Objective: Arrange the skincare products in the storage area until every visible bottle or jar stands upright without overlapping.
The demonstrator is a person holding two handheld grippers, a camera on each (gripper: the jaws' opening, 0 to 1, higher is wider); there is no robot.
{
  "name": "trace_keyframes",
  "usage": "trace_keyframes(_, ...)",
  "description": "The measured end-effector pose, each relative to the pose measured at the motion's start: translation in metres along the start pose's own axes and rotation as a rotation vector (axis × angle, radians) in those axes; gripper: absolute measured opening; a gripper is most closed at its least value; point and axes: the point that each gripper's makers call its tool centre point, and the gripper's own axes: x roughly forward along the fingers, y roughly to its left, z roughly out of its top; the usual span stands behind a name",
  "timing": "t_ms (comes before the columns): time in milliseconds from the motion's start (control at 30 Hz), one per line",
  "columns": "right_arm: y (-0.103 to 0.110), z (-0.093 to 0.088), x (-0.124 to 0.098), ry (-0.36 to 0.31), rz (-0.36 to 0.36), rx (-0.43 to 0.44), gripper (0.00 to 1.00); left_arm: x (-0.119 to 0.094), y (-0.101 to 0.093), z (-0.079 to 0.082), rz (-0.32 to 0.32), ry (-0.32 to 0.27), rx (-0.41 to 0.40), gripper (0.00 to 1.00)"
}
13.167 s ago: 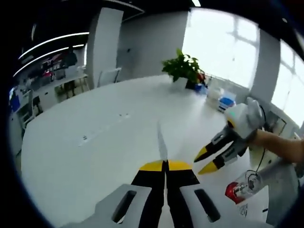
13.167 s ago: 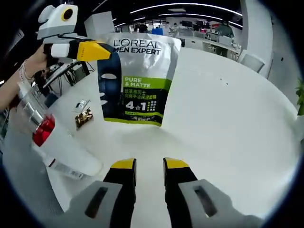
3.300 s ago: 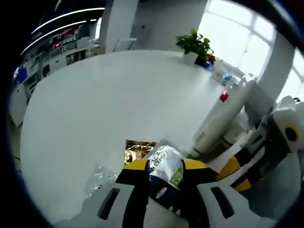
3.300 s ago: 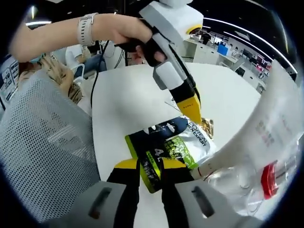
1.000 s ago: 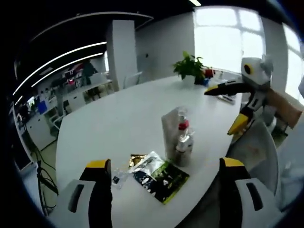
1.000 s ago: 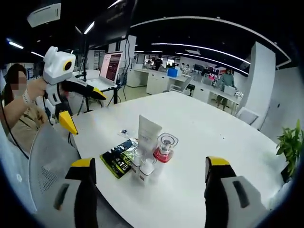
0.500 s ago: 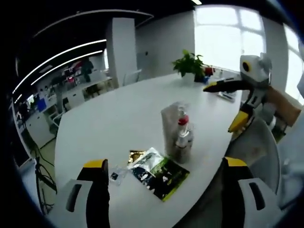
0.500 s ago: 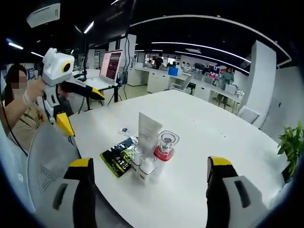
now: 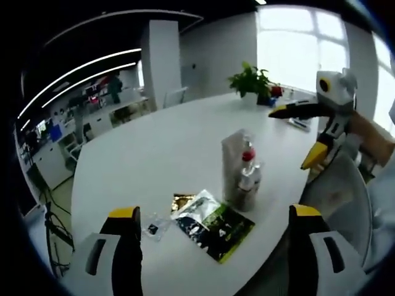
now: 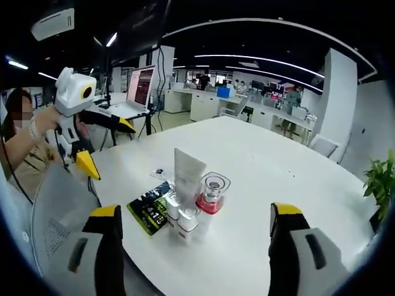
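White table [image 10: 290, 179]: one tube [image 10: 187, 176], three upright bottles [image 10: 179, 223], one flat sachet [image 10: 149, 211]; both fingers spread wide.

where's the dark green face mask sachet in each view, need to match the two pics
Left gripper view: the sachet lies flat on the white table, low and centre, just below-left of the standing bottles.
Right gripper view: it lies left of centre, left of the same bottles.
Shared landmark: the red-collared pump bottle beside it.
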Motion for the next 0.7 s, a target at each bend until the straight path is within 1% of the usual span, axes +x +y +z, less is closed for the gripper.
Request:
trace_keyframes(233, -0.002, -0.006, 0.003, 0.004, 0.013, 0.027, 0.99, 0.011, 0.006, -0.006, -0.010, 0.027, -0.017, 0.97)
trace_keyframes(300, -0.001, -0.007, 0.003, 0.004, 0.025, 0.033, 0.96, 0.014, 0.008, -0.007, -0.009, 0.035, -0.016, 0.97)
trace_keyframes(367, -0.002, -0.007, 0.004, 0.001, 0.025, 0.038, 0.94, 0.016, 0.012, -0.007, -0.008, 0.039, -0.020, 0.97)
trace_keyframes(433, -0.004, -0.007, 0.005, -0.005, 0.024, 0.034, 0.89, 0.019, 0.014, -0.008, -0.015, 0.045, -0.024, 0.97)
trace_keyframes(467, -0.004, -0.007, 0.005, -0.009, 0.029, 0.036, 0.89, 0.021, 0.016, -0.008, -0.017, 0.048, -0.025, 0.97)
trace_keyframes(533, -0.004, -0.009, 0.006, 0.004, 0.046, 0.048, 0.82, 0.025, 0.020, -0.009, -0.016, 0.053, -0.026, 0.97)
trace_keyframes(600, -0.008, -0.011, 0.007, 0.002, 0.031, 0.083, 0.80, 0.030, 0.025, -0.010, -0.016, 0.063, -0.024, 0.97)
trace_keyframes(633, -0.008, -0.012, 0.007, 0.006, 0.043, 0.073, 0.77, 0.032, 0.027, -0.010, -0.015, 0.066, -0.022, 0.97)
trace_keyframes(667, -0.007, -0.017, 0.007, 0.026, 0.055, 0.080, 0.75, 0.035, 0.030, -0.011, -0.015, 0.072, -0.017, 0.97)
trace_keyframes(700, -0.007, -0.017, 0.008, 0.021, 0.051, 0.079, 0.74, 0.037, 0.031, -0.012, -0.020, 0.078, -0.015, 0.97)
